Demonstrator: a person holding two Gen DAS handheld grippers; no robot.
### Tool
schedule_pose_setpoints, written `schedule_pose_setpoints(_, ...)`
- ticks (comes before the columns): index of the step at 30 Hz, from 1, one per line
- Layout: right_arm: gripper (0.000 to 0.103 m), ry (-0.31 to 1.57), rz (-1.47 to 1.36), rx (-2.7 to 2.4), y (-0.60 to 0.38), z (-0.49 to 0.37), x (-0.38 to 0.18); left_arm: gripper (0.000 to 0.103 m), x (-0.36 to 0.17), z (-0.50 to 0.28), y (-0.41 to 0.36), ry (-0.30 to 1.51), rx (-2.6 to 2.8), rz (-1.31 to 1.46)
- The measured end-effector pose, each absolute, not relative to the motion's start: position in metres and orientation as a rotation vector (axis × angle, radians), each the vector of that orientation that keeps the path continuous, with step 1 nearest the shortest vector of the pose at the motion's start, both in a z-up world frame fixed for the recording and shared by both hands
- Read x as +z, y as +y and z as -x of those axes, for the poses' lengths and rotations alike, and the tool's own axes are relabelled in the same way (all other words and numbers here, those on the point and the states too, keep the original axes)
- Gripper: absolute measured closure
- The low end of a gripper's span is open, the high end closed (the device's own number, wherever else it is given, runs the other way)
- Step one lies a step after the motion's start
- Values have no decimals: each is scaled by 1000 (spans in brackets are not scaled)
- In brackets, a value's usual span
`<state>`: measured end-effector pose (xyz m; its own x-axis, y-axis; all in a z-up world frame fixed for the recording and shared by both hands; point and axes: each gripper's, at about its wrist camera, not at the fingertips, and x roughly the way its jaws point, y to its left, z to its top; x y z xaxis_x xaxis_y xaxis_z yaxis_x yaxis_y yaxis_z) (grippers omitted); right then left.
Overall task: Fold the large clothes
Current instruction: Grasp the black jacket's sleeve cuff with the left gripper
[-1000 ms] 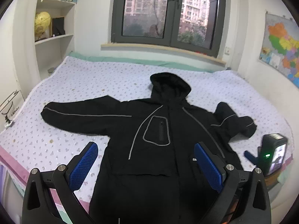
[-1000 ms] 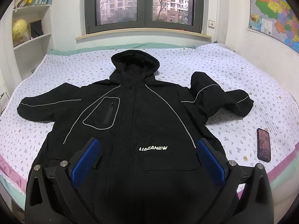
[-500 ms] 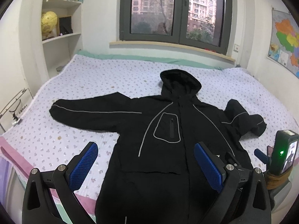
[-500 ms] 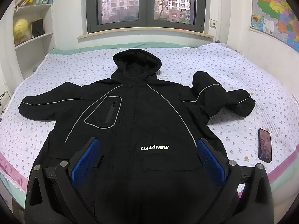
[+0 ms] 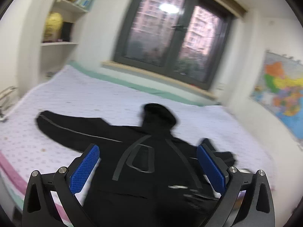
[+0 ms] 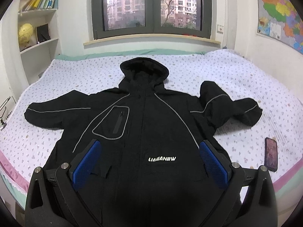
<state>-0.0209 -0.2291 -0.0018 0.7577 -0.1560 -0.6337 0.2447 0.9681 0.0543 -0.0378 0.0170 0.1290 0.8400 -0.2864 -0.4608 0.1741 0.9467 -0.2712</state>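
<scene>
Left wrist view, blurred: left gripper (image 5: pixel 147 168) spread wide, empty, above black hooded jacket with grey piping (image 5: pixel 144 162) lying flat on floral-print bedspread (image 5: pixel 79 98). Right wrist view: right gripper (image 6: pixel 150 163) likewise spread, empty, over jacket's chest; dark smartphone (image 6: pixel 271 153) beside the bent sleeve.

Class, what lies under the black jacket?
The black jacket lies flat on the floral bedspread, which shows all around it. Anything directly beneath the jacket is covered.
</scene>
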Motion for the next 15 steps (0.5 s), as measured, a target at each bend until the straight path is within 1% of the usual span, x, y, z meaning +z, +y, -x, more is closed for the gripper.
schedule_pose_setpoints(4,0,689,-110,-226,-220,1,-6,1,85,-14,39,568,-102,131)
schedule_pose_setpoints(7,0,701,-105,-193,-211,-25,-15,1,47,-56,77,621,-38,95)
schedule_pose_setpoints(10,0,718,-99,-146,-200,-67,-35,1,12,-102,145,692,-19,216)
schedule_pose_setpoints(12,0,731,-86,-119,-193,-102,-58,1,-12,-127,194,707,22,311)
schedule_pose_setpoints(15,0,756,-89,-73,-187,-147,-109,1,-44,-164,246,735,88,365)
